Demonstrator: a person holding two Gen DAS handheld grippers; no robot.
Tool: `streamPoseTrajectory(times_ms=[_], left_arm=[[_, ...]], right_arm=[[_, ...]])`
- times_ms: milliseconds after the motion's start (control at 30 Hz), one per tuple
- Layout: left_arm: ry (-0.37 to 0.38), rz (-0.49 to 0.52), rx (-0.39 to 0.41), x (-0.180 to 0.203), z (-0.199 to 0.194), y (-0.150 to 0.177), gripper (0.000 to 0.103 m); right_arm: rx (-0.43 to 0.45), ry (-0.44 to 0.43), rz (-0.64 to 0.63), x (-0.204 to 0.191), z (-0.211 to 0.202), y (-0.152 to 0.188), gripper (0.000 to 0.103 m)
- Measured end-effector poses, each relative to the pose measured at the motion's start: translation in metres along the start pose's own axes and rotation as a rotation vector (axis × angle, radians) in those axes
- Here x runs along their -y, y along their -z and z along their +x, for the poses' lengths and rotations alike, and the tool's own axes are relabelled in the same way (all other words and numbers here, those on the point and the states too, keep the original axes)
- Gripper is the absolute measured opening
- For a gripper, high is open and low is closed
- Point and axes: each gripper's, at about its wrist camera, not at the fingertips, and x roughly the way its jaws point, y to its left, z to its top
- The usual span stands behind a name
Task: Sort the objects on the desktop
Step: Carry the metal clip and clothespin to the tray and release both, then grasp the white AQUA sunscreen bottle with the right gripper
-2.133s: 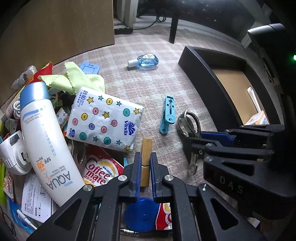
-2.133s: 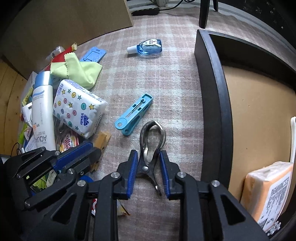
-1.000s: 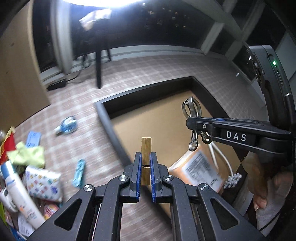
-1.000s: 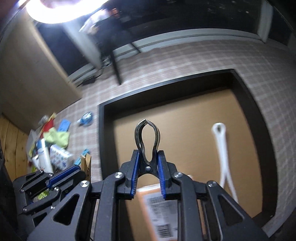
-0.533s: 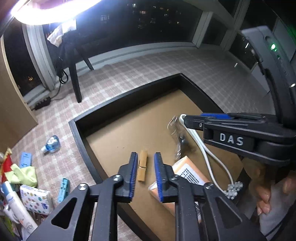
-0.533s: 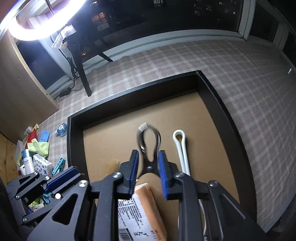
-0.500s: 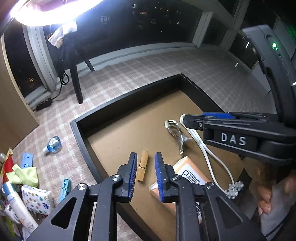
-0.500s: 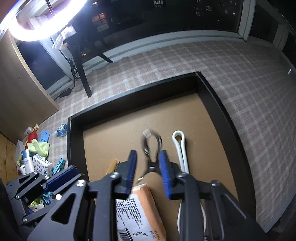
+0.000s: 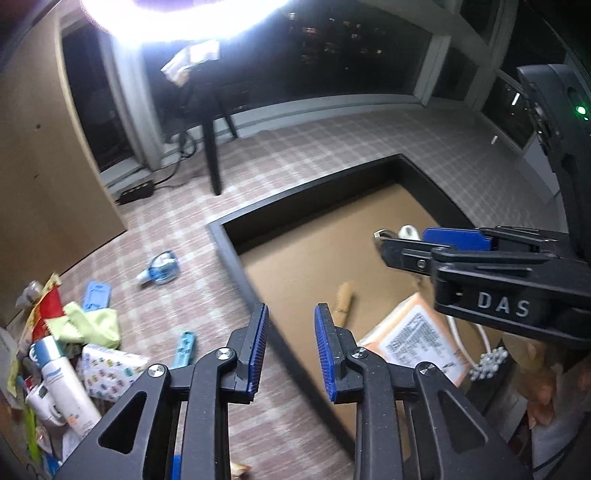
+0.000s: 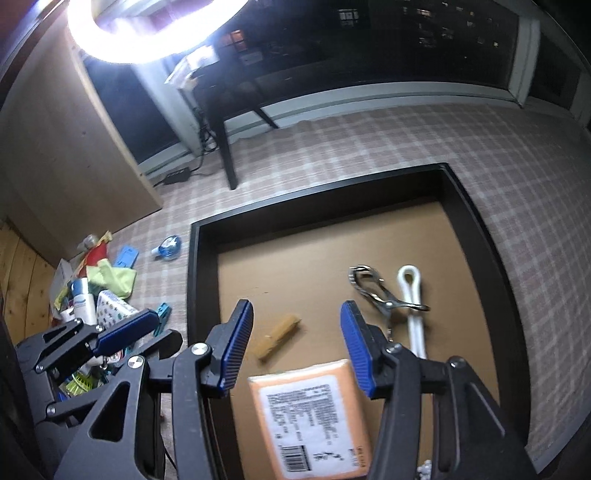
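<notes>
Black tray [image 10: 476, 218]: wooden clothespin [image 10: 277, 335], metal clip [image 10: 376, 291] below both opening, empty tongs.

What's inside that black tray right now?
The black tray holds a wooden clothespin, a metal clip, a white looped strap and an orange packet. The gripper fingers hide the tray's near end.

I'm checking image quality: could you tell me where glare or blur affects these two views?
Left wrist: the ring light blows out the top, and the checked floor is motion-smeared. Right wrist: the same light glares at top left, yet the metal clip in the tray stays legible.
</notes>
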Motion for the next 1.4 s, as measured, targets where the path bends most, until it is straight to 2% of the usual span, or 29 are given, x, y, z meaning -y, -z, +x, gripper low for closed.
streamPoseTrajectory(times_ms=[133, 200, 433, 633, 800, 967, 1033, 1233, 1400], left_arm=[[-0.032, -0.035, 0.0, -0.021, -0.004, 0.008, 0.027], [-0.048, -0.047, -0.004, -0.031, -0.004, 0.012, 0.033], [-0.146, -0.112, -0.018, -0.081, -0.014, 0.032, 0.034], [-0.2, -0.182, -0.015, -0.118, -0.027, 0.049, 0.038], [-0.209, -0.24, -0.017, -0.144, -0.034, 0.064, 0.038], [-0.225, -0.34, -0.022, -0.183, -0.044, 0.087, 0.038], [-0.233, -0.365, -0.02, -0.194, -0.048, 0.093, 0.038], [-0.212, -0.424, -0.022, -0.213, -0.052, 0.109, 0.038], [-0.166, -0.452, -0.035, -0.218, -0.045, 0.113, 0.038]], right_arm=[[-0.006, -0.024, -0.027, -0.017, 0.004, 0.0, 0.049], [-0.009, -0.03, -0.052, -0.027, 0.007, -0.001, 0.049], [-0.038, -0.074, -0.128, -0.072, 0.024, 0.0, 0.049], [-0.069, -0.115, -0.193, -0.11, 0.038, 0.003, 0.049], [-0.081, -0.155, -0.233, -0.135, 0.045, 0.005, 0.049], [-0.094, -0.191, -0.265, -0.152, 0.051, 0.003, 0.047], [-0.109, -0.215, -0.276, -0.162, 0.055, 0.004, 0.044], [-0.175, -0.289, -0.319, -0.196, 0.075, 0.005, 0.037], [-0.196, -0.266, -0.395, -0.223, 0.09, 0.01, 0.037]])
